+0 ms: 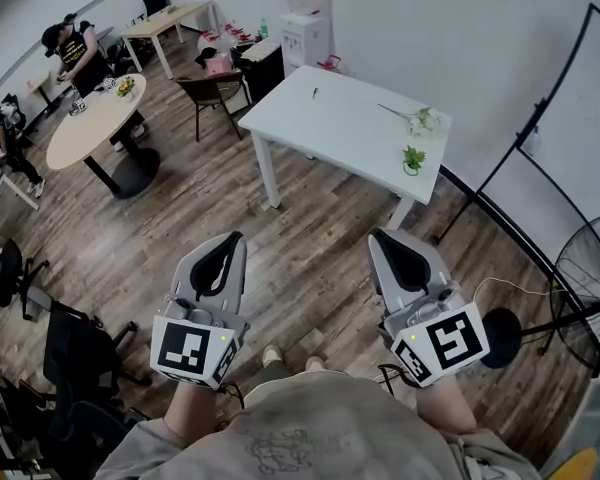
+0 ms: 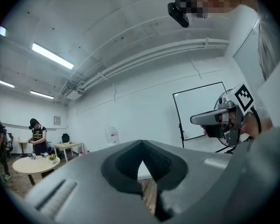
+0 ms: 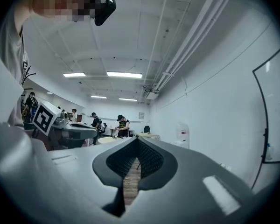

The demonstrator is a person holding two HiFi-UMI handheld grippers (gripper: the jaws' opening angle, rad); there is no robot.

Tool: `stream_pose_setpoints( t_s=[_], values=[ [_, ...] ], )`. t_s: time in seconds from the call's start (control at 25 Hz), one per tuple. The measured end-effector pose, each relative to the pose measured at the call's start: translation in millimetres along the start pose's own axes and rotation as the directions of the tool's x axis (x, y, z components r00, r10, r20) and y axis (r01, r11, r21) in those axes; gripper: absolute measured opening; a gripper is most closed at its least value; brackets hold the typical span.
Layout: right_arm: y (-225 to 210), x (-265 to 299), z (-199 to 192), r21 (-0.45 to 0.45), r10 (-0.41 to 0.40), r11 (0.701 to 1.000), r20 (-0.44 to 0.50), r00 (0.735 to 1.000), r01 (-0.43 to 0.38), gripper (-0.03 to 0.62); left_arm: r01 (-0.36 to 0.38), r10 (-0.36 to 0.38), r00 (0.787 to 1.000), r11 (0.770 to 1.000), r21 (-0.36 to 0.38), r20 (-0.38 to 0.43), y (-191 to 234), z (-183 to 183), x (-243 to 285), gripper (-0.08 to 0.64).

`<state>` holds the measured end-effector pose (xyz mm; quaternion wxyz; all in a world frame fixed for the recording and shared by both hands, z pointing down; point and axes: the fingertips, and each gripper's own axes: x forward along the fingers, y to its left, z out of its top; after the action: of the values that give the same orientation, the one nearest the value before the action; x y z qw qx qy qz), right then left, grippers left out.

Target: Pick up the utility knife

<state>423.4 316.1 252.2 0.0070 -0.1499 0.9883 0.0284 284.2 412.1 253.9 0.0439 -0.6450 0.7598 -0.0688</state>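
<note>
Ahead of me stands a white table (image 1: 330, 123). On its far part lies a small dark thing (image 1: 314, 93), too small to tell whether it is the utility knife. Both grippers are held close to my body, well short of the table and above the wooden floor. My left gripper (image 1: 227, 242) is shut, its jaws meeting at the tips (image 2: 141, 146) with nothing between them. My right gripper (image 1: 384, 240) is shut and empty as well (image 3: 136, 141). In the left gripper view the right gripper's marker cube (image 2: 242, 96) shows at the right.
Two small plants (image 1: 413, 158) (image 1: 422, 118) stand on the white table's right end. A brown chair (image 1: 210, 90) and a round table (image 1: 95, 118) with people beside it are at the left. A floor fan (image 1: 590, 288) and a whiteboard frame (image 1: 555, 98) are at the right.
</note>
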Motion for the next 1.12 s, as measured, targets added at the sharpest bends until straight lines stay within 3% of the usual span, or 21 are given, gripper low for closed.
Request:
stream_pose_setpoints(
  t_s=[0.28,0.32,0.36,0.4,0.56,1.12],
  values=[
    [4,-6,-3,-0.021,0.068,0.997,-0.002,0.998,-0.068,0.031,-0.011,0.011,1.000,1.000,-0.010,-0.015,0,-13,7,0.000],
    [5,-6,-4,-0.011,0.084,0.996,-0.003,0.996,-0.084,0.089,-0.013,0.013,1.000,1.000,-0.003,-0.015,0,-11,8,0.000],
    [4,-5,-6,-0.002,0.090,0.996,-0.011,0.996,-0.090,0.234,-0.013,0.013,1.000,1.000,0.001,-0.015,-1,-8,9,0.000],
    [1,-4,-9,0.001,0.080,0.997,-0.020,0.997,-0.080,0.273,-0.012,0.012,1.000,1.000,0.004,-0.015,-2,-5,10,0.000],
    [-17,1,-13,0.015,0.008,1.000,-0.019,1.000,-0.008,0.253,-0.007,0.007,1.000,1.000,0.011,-0.014,0,-3,17,0.000],
    [-47,90,-28,0.041,-0.027,0.999,-0.013,1.000,0.027,0.227,0.028,-0.028,0.999,0.999,-0.020,-0.033,58,-29,79,0.000]
  ],
)
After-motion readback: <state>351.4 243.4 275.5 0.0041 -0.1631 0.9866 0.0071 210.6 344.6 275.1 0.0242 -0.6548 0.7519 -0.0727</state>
